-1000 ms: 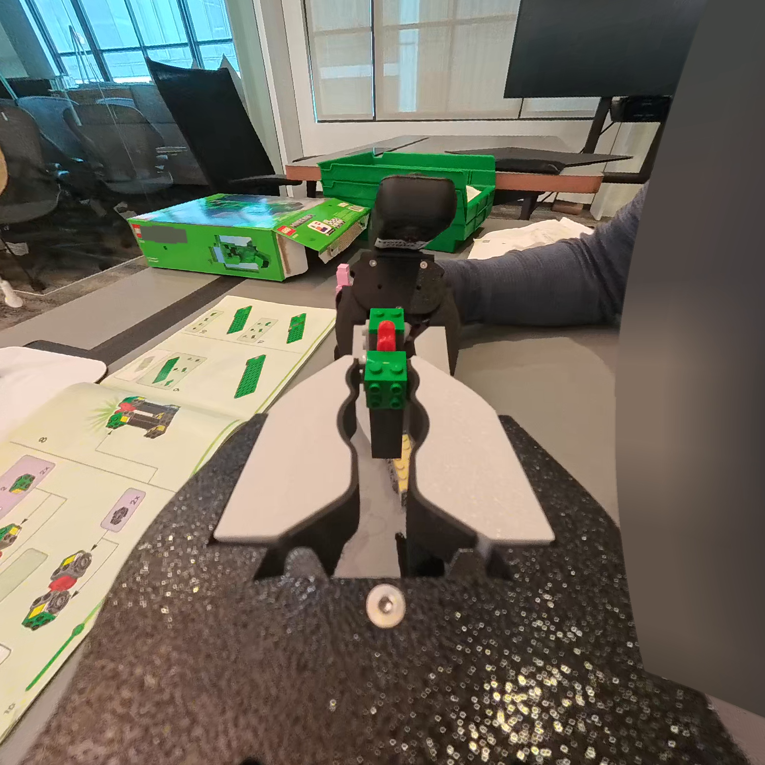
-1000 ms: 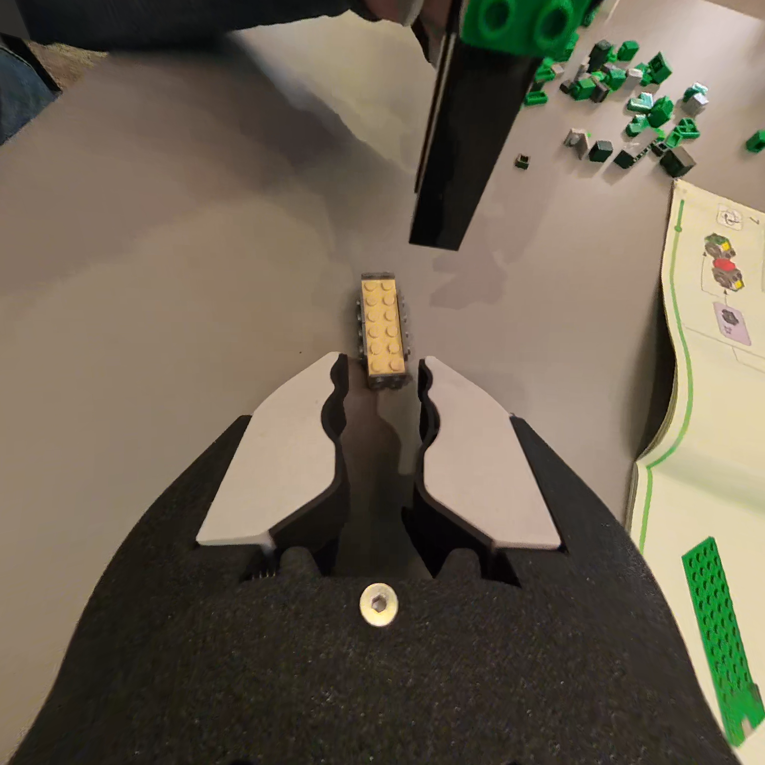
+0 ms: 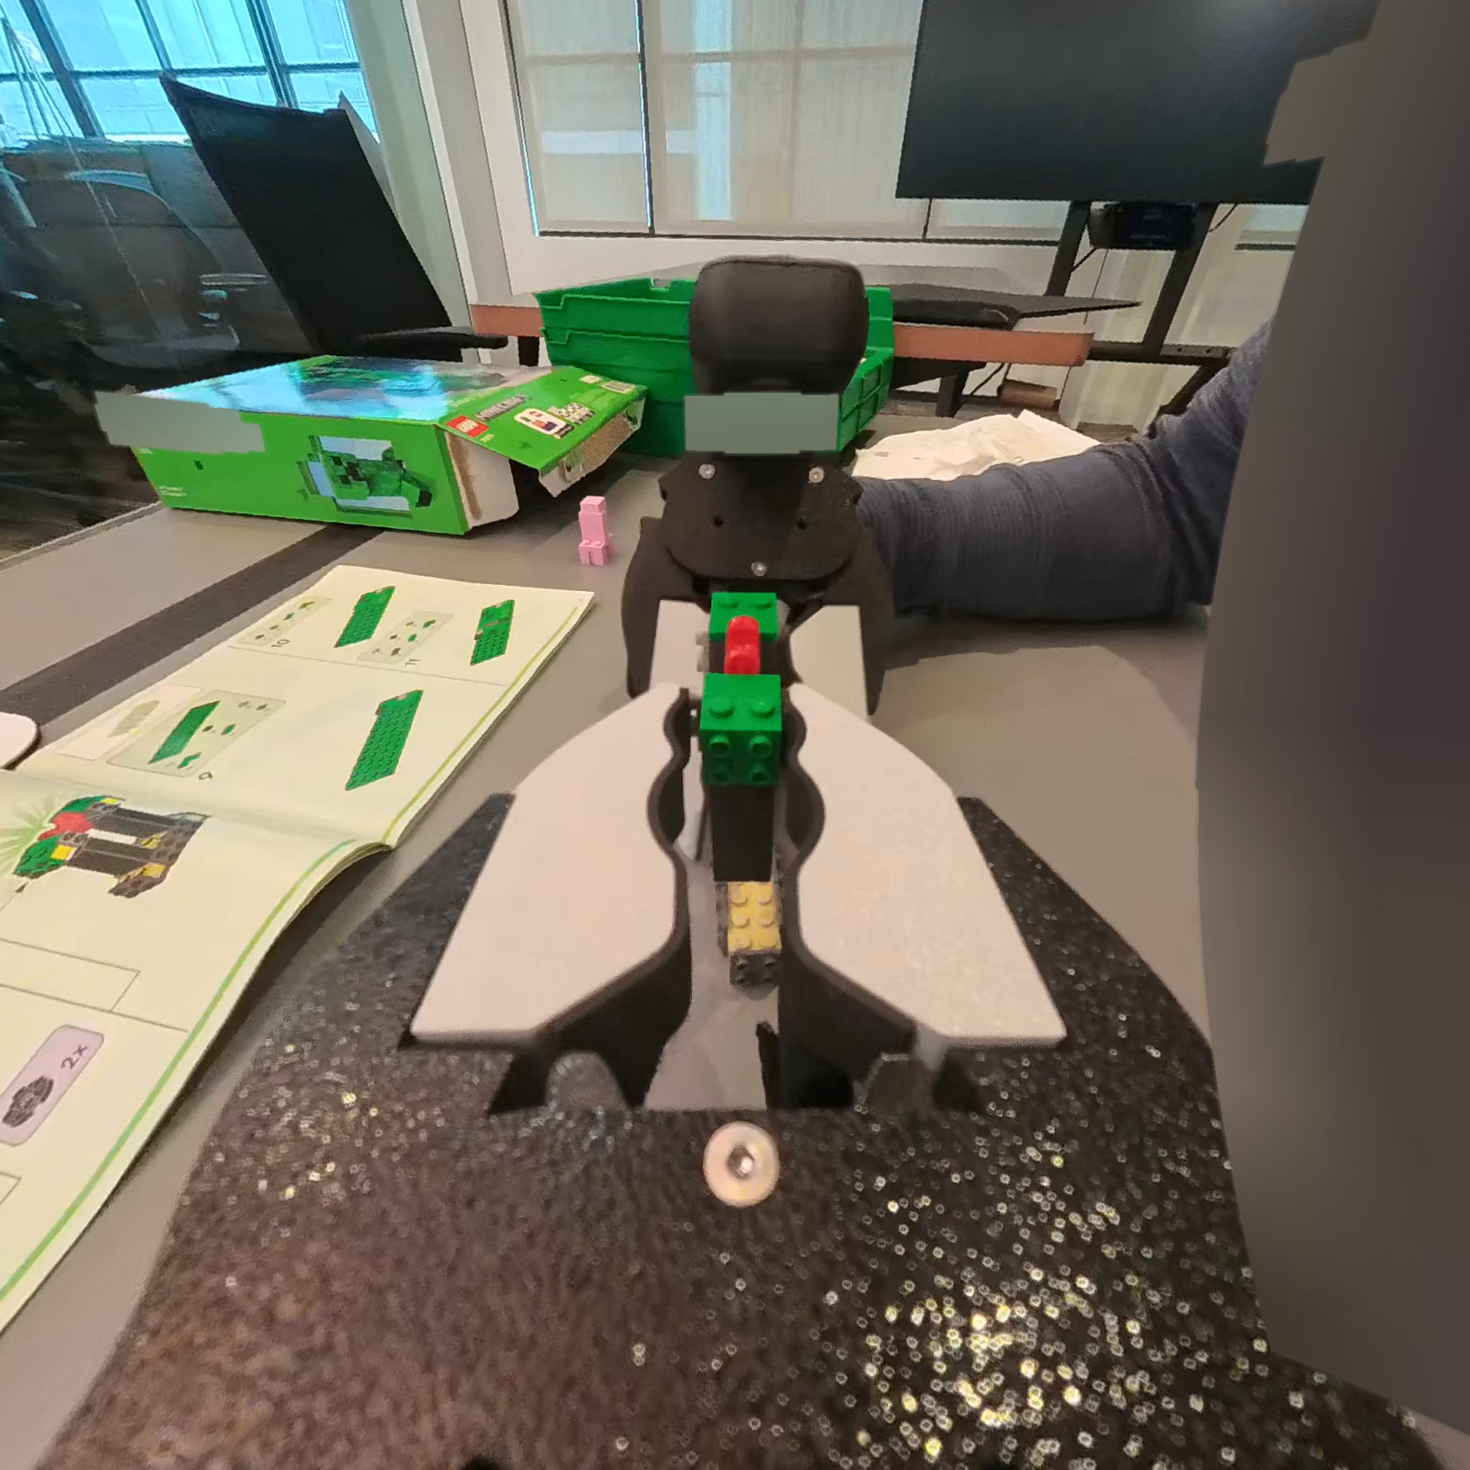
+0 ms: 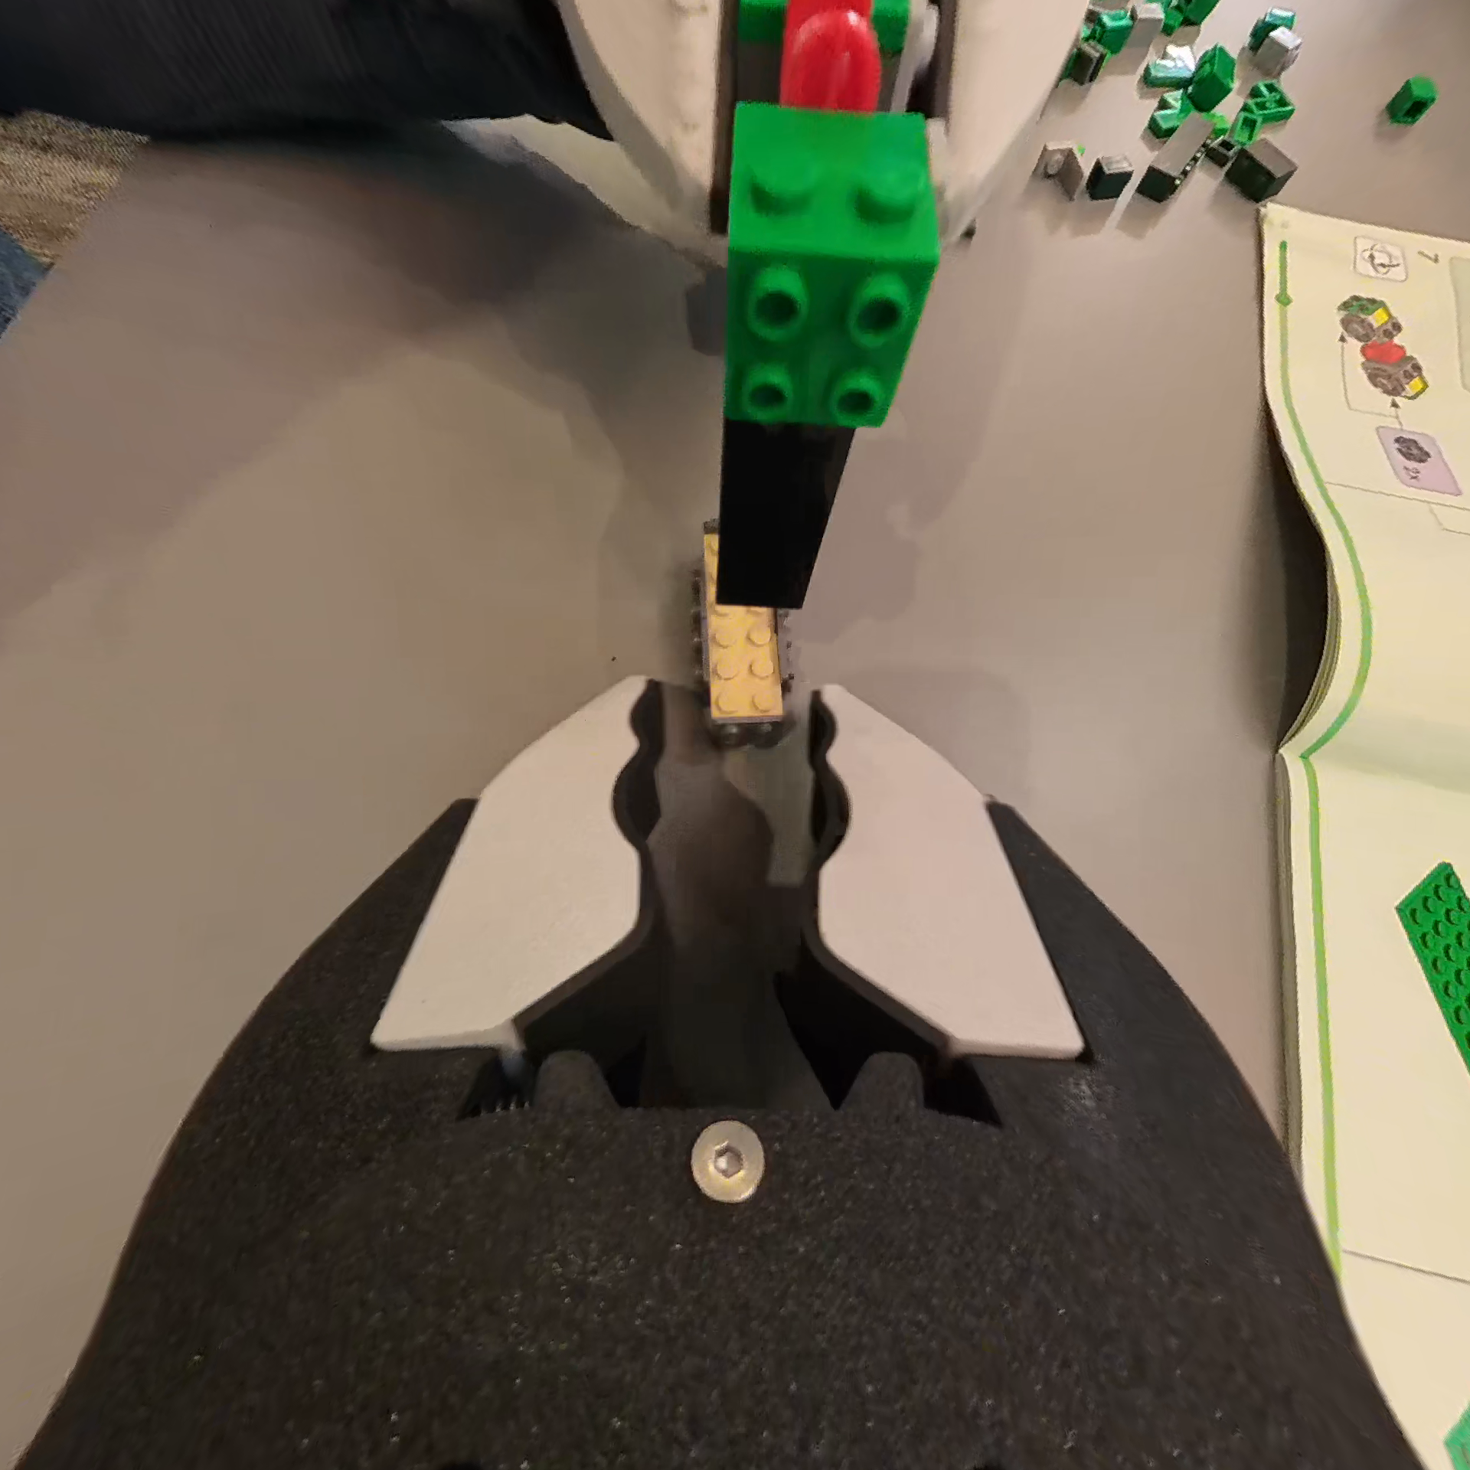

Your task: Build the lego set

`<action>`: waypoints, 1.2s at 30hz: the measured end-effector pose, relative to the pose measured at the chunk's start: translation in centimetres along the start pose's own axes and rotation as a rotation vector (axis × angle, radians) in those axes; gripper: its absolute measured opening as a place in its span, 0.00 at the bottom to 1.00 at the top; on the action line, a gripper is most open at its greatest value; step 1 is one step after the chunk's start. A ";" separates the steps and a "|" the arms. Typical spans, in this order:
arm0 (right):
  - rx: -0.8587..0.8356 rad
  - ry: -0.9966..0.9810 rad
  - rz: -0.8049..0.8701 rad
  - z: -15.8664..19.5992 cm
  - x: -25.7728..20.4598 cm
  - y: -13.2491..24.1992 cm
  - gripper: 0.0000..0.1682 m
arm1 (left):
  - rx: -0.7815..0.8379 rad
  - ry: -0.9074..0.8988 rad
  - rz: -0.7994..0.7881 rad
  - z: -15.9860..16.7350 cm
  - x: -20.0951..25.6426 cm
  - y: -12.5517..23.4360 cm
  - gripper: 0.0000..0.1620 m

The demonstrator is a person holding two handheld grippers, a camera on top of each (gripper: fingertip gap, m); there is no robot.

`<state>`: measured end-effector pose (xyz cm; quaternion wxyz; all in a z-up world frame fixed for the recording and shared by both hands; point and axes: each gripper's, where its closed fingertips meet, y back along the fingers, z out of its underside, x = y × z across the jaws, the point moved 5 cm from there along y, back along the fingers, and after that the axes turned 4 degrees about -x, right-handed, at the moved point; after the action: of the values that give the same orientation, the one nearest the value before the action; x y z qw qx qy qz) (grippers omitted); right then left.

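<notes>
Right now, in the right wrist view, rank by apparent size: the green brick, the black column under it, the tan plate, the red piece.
1. green brick
2. black column
3. tan plate and red piece: look alike, both partly hidden, unranked.

Nearness to the camera inflates the brick.

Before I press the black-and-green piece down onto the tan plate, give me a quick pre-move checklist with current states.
1. Left gripper shut on the black-and-green piece: ok.
2. Piece's black end over the tan plate: ok, slightly tilted.
3. Studs seated: cannot tell.
4. Right gripper open, fingers flanking the plate's near end: ok.
5. Plate braced against sliding: not ok, nothing grips it.
6. Table around the plate free of loose bricks: ok.
</notes>
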<state>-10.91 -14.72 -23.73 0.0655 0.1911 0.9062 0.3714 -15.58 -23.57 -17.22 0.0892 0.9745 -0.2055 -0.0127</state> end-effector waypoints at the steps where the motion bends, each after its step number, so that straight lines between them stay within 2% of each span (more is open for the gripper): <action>1: 0.006 -0.008 0.000 0.0 0.0 0.1 0.24 | -0.003 0.001 0.002 0.1 0.0 -0.1 0.12; 13: 0.302 -0.155 -0.076 -1.8 0.2 2.1 0.17 | -0.030 -0.006 -0.011 0.8 0.0 -0.8 0.12; 18: 0.328 -0.175 -0.086 -2.0 0.3 2.2 0.12 | -0.034 -0.015 -0.008 0.9 0.2 -1.0 0.12; 30: 0.331 -0.165 -0.098 -2.2 0.2 2.0 0.10 | -0.034 0.021 0.027 1.0 0.3 -0.9 0.13; 36: 0.347 -0.182 -0.088 -2.2 0.4 2.2 0.10 | -0.042 0.053 0.051 1.0 0.3 -0.3 0.21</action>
<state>-11.21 -14.57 -20.62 0.1297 0.1924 0.9544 0.1878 -15.25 -23.55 -18.23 0.1153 0.9669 -0.2275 0.0110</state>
